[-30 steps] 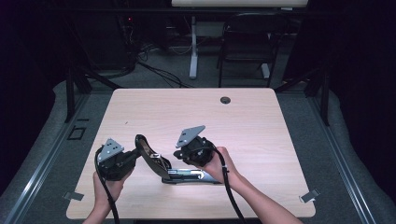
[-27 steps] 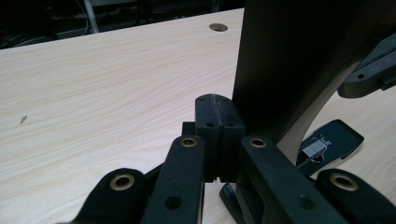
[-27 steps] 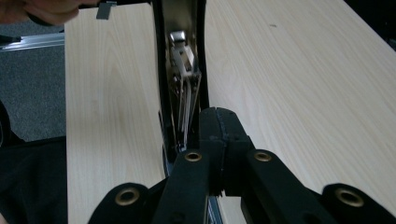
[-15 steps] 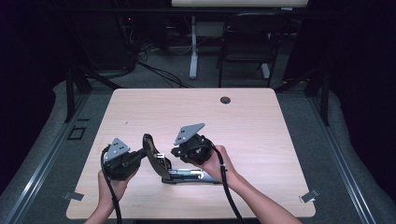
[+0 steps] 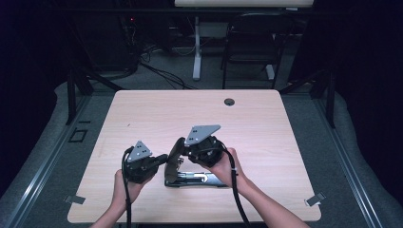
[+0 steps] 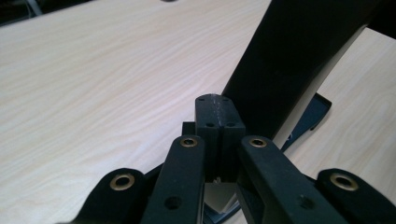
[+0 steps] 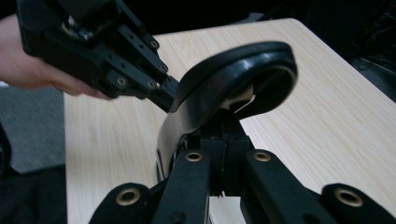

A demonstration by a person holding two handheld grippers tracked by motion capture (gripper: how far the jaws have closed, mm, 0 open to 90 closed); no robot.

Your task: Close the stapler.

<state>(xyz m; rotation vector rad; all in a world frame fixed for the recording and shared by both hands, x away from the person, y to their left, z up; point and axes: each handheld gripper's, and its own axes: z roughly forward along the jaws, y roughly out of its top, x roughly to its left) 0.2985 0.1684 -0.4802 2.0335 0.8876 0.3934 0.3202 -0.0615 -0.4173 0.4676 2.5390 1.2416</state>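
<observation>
Stapler point(image 5: 190, 178) lies hinged open on the table point(image 5: 285, 142), its raised arm point(image 5: 175, 149) propped between both closed grippers point(image 5: 161, 159) point(image 5: 183, 149), seemingly for reloading.

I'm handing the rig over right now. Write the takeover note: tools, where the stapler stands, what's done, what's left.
Left tool: jaws shut, tips against the outside of the raised black plastic stapler arm, holding nothing.
Right tool: jaws shut, tips tucked under that arm's curved top.
Stapler: its grey metal base lies flat on the light wooden table, near the front edge, between both hands; the arm is swung open and stands nearly upright.
Done: stapler opened.
Left: probably loading or closing it; I cannot tell whether staples are inside. Swing the arm back down gently, since neither tool grips it.
</observation>
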